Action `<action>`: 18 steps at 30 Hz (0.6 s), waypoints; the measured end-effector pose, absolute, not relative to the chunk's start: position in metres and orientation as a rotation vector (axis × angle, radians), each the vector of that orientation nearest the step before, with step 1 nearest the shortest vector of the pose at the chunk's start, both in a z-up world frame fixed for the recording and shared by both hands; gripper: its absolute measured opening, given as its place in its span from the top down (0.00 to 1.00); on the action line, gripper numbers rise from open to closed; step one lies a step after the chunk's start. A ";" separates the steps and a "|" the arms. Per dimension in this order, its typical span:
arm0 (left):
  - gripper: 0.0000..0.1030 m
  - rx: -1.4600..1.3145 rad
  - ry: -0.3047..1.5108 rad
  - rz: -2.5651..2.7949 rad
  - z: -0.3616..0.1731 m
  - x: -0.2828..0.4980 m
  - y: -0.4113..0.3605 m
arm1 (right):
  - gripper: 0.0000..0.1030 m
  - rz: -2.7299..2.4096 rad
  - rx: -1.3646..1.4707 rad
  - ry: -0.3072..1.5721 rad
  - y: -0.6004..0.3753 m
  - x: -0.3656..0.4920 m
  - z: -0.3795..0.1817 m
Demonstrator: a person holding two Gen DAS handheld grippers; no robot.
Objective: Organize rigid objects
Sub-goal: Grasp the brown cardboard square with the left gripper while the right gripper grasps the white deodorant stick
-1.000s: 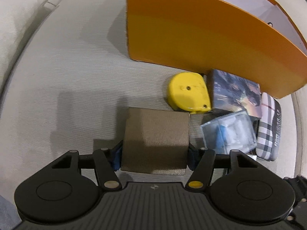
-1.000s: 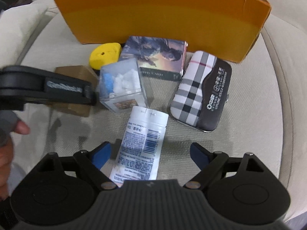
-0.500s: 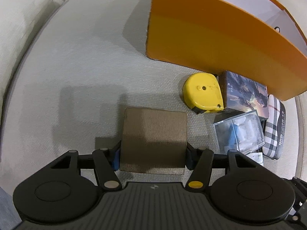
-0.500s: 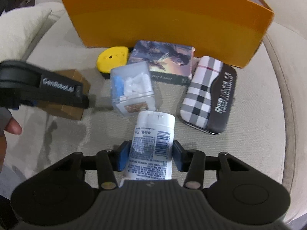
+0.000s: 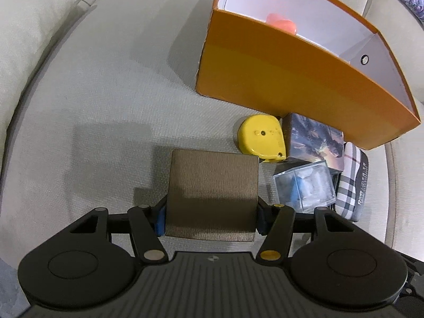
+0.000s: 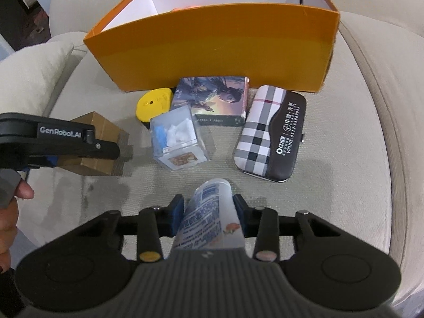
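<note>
My left gripper (image 5: pixel 210 217) is shut on a brown cardboard box (image 5: pixel 212 193) and holds it above the sofa cushion; the box also shows in the right wrist view (image 6: pixel 102 143) with the left gripper (image 6: pixel 53 156) on it. My right gripper (image 6: pixel 209 214) is shut on a white labelled bottle (image 6: pixel 209 217), lifted off the cushion. An open orange box (image 6: pixel 212 50) with a white inside stands behind; it also shows in the left wrist view (image 5: pixel 304 84), with a pink object (image 5: pixel 282 25) inside.
On the cushion before the orange box lie a yellow tape measure (image 6: pixel 153 103), a picture card box (image 6: pixel 212 98), a clear plastic cube (image 6: pixel 179 137) and a plaid case (image 6: pixel 270 132). A sofa armrest (image 5: pixel 31 34) rises at left.
My right gripper closed on the white bottle and lifted it. My left gripper rose with the brown box, so the inside of the orange box now shows.
</note>
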State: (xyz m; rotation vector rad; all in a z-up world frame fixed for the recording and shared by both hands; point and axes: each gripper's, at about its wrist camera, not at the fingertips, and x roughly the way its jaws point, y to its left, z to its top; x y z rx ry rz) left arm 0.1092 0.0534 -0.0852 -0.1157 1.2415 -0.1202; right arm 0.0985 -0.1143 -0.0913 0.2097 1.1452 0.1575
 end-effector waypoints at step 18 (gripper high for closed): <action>0.33 -0.129 1.257 -0.106 -0.084 0.109 0.051 | 0.65 0.200 0.052 1.228 -0.091 0.099 -0.128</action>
